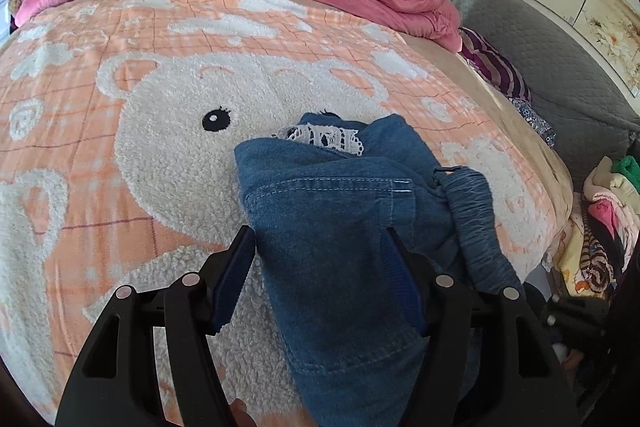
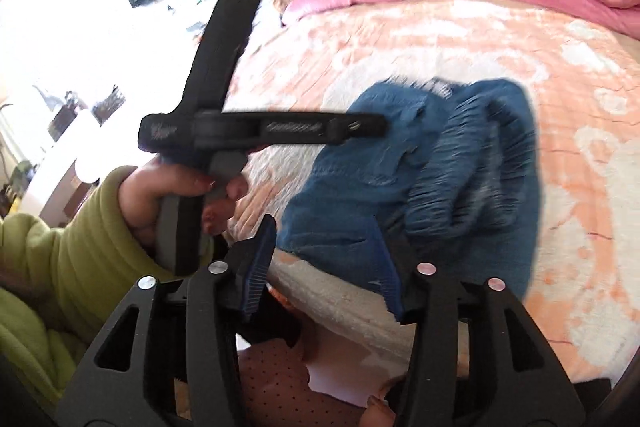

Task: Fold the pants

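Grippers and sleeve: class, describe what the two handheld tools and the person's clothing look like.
Both the left gripper and right gripper have black frames with cut-out slots, round silver bolts and blue ribbed pads on the jaws. From the right wrist view, the left tool has a grey handle and black body with white lettering. The sleeve is yellow-green.

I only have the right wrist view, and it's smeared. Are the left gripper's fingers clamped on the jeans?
Observer: No. In the left wrist view the left gripper is open. Its fingers are spread, and the folded jeans lie between them without looking pinched.
Operator: Is anything sticking out of the fold?
Observer: Yes. A strip of white lace trim peeks out at the far end of the jeans, towards the bear's eye on the blanket.
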A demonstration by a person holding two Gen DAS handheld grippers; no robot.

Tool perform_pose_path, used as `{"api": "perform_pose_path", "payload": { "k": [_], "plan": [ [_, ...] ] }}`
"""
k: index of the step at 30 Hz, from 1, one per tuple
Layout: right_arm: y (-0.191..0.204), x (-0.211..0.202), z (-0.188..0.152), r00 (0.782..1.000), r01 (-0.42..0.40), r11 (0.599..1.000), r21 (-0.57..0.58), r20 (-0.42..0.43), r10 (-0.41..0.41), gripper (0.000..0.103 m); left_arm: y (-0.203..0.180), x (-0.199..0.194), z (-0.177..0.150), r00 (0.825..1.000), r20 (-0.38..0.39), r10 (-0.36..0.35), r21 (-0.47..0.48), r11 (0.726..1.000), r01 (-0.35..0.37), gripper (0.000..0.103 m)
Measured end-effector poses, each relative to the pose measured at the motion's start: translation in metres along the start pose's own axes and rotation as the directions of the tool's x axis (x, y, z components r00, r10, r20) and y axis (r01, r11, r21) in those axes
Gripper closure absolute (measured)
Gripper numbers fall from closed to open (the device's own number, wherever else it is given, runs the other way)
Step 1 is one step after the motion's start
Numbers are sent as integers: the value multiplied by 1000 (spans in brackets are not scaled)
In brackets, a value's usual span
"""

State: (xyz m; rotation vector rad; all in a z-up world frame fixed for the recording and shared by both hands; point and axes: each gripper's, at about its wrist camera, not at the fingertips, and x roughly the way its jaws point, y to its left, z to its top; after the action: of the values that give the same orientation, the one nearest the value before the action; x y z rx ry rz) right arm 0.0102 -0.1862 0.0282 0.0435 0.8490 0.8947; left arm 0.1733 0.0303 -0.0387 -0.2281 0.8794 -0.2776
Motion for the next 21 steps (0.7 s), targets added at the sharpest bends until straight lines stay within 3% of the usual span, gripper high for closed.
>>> {"api": "perform_pose_path", "payload": {
  "k": [12,15,18,21],
  "plan": [
    [-5,-45,7,990,78,997,11,116,-79,46,-11,-57,-3,995,96,5,17,1000,-7,39],
    [-5,-52,10,984,110,994,10,137,-110,40,-14,-67,-6,994,108,9,19,1000,-11,24],
    [-6,-58,12,979,130,991,16,155,-131,35,-16,-76,-9,993,120,11,28,1000,-15,24],
    [-10,-64,14,962,202,979,32,182,-204,30,-16,-84,-11,992,125,17,28,999,-20,20]
  ]
}}
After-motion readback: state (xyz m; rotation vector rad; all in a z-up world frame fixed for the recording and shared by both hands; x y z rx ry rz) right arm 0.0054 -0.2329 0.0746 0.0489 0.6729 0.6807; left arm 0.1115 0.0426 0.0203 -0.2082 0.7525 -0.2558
